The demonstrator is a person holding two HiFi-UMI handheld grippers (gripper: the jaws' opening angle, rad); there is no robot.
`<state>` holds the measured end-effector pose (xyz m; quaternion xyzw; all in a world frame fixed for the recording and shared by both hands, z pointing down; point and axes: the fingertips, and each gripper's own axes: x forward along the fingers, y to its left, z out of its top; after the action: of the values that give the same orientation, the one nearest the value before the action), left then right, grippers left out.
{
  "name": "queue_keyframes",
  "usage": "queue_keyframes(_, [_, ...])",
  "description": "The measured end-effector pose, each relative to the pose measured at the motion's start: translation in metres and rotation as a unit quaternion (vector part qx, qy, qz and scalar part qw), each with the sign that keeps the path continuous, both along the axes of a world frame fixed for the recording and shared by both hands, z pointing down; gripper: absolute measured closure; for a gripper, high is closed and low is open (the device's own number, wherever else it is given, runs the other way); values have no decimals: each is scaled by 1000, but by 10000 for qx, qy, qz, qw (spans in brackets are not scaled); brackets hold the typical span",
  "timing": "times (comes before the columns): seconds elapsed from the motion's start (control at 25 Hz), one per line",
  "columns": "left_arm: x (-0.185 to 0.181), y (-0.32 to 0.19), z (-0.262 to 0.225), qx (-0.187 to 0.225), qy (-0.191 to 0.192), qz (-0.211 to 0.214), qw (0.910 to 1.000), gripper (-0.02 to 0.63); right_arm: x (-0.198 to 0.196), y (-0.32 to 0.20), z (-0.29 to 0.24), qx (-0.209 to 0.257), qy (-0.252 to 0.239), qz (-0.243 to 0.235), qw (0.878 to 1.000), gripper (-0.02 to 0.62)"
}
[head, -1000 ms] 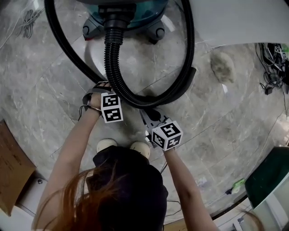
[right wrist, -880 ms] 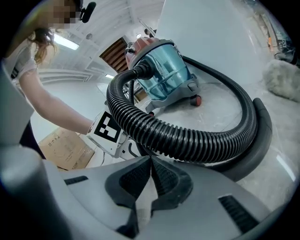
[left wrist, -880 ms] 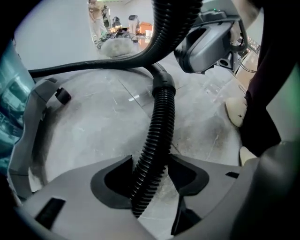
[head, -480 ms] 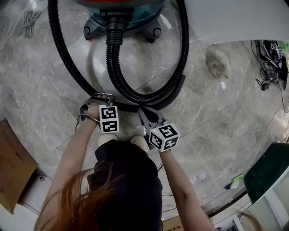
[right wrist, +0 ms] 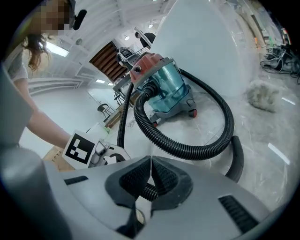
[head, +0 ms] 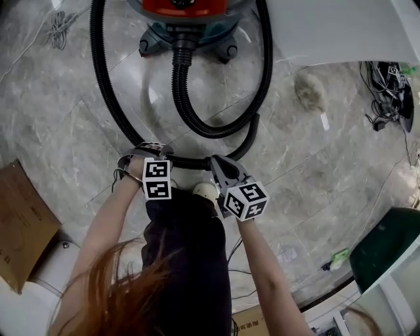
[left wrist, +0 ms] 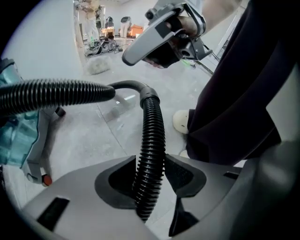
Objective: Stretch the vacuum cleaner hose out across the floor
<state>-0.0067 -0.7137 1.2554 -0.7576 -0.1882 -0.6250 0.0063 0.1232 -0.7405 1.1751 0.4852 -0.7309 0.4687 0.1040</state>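
left hand-held gripper [left wrist: 150,161]: jaws just been closing, now clamped on the ribbed hose [left wrist: 153,136], pointing steeply down
hose: looped on the floor [head: 315,164] near the vacuum cleaner [head: 190,16]; one stretch held between both grippers, by the person's feet
right hand-held gripper [right wrist: 150,160]: tips shut together, hose caught in the hollow behind them
step: both grips taken, loops not yet pulled out
next: probably draw hose away from the cleaner; it may roll

The vacuum cleaner [head: 187,16] and its looped hose [head: 185,98] block the way ahead — the floor [head: 308,170] lies open rightward; a cardboard box [head: 20,223] stands left.
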Motion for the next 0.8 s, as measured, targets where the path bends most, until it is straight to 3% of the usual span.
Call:
queue_keyframes(0.4, [15,10,-97,-316,408,-498,9974,418,5,16,-82,-85,1,304,9995,580])
queue_keyframes(0.8, [21,0,-185,-564,732,-1139,9892,426,22,18,-164,-200,-179,955,9951,580])
